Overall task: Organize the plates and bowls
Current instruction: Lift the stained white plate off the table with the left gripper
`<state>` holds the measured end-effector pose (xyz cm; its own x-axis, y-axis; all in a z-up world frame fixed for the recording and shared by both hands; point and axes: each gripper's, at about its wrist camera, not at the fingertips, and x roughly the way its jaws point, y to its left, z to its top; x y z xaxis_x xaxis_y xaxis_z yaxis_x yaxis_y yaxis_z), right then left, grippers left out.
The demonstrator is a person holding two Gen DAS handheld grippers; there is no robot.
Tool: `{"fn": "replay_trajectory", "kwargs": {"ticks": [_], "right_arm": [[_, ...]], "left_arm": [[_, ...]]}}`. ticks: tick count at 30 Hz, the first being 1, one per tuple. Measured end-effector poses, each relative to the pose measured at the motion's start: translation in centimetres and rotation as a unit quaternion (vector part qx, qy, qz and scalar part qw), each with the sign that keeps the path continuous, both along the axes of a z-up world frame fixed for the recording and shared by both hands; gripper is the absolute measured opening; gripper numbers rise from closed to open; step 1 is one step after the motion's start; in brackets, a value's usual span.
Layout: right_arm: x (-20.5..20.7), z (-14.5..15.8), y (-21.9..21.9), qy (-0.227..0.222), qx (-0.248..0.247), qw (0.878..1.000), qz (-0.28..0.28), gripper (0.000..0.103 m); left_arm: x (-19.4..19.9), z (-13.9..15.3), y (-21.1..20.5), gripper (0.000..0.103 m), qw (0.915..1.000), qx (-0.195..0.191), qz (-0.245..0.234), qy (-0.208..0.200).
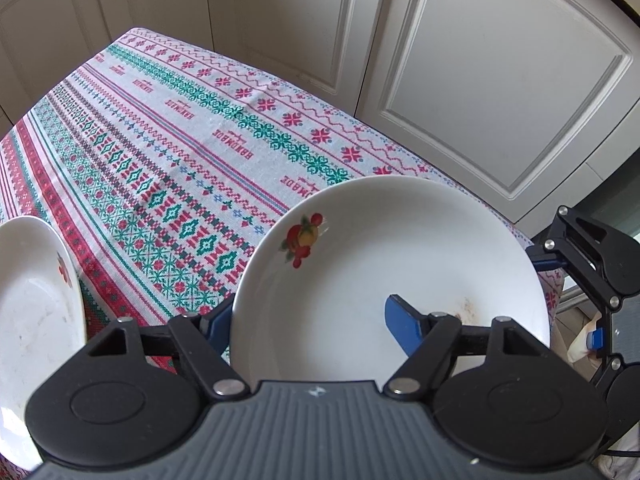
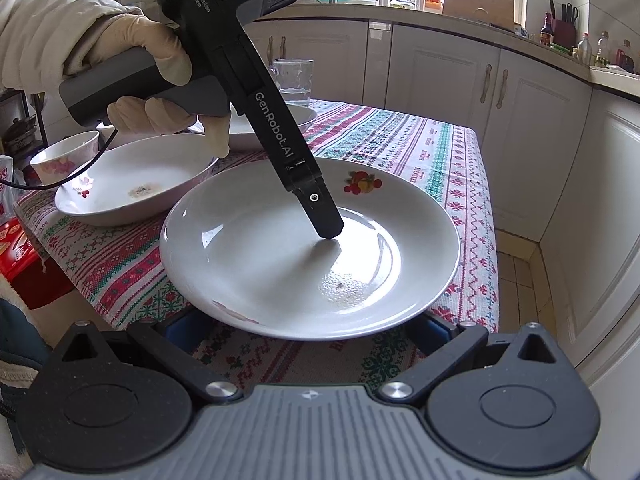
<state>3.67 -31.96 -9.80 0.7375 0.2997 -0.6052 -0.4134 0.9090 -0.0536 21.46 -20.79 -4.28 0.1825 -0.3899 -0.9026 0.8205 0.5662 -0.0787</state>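
1. White with a small fruit print on its inner slope, the deep plate (image 1: 400, 248) sits at the near corner of the table (image 1: 160, 140). Its near rim juts past the edge and looks slightly raised.
2. A woven cloth with red and green bands covers the table.
3. The left gripper (image 1: 308, 312) points steeply down over the plate's left side, held by a hand in a pale glove (image 2: 148, 52).
4. Its blue fingers (image 1: 404, 328) are about half closed and straddle the plate's wall. One rests on the inside surface, the other sits against the outside of the rim, so they pinch the plate.
5. The right gripper (image 2: 306, 328) lies low at the table's edge, in front of the plate.
6. Its fingers (image 2: 180, 328) are spread wide with the tips tucked beneath the plate's near rim. In the left wrist view one of them touches the rim and the other hangs clear, so they clamp nothing.
7. A brownish smear marks the plate's bottom near the right gripper.
8. A second deep plate (image 2: 132, 188), with a similar stain, stands just to the left of the first one.
9. Behind it lies a third plate (image 2: 280, 120), and a small flowered cup (image 2: 64, 156) stands at the far left.
10. A drinking glass (image 2: 294, 80) stands farther back on the table.
11. Cream cabinet doors (image 1: 500, 100) run along the wall beyond the table.
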Motion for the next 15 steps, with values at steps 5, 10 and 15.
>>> {"fn": "replay_trajectory", "kwargs": {"ticks": [5, 10, 15], "right_arm": [[0.3, 0.2, 0.2, 0.009, -0.009, 1.0, 0.003, 0.103], [1.0, 0.8, 0.0, 0.011, -0.008, 1.0, 0.009, 0.103], [2.6, 1.6, -0.4, 0.008, -0.012, 1.0, 0.019, 0.103]], "left_arm": [[0.1, 0.3, 0.3, 0.076, 0.9999, -0.01, 0.003, -0.001], [0.8, 0.8, 0.6, 0.076, 0.9998, -0.017, 0.01, -0.006], [2.5, 1.1, 0.5, 0.076, 0.9994, -0.026, 0.023, -0.009]]}}
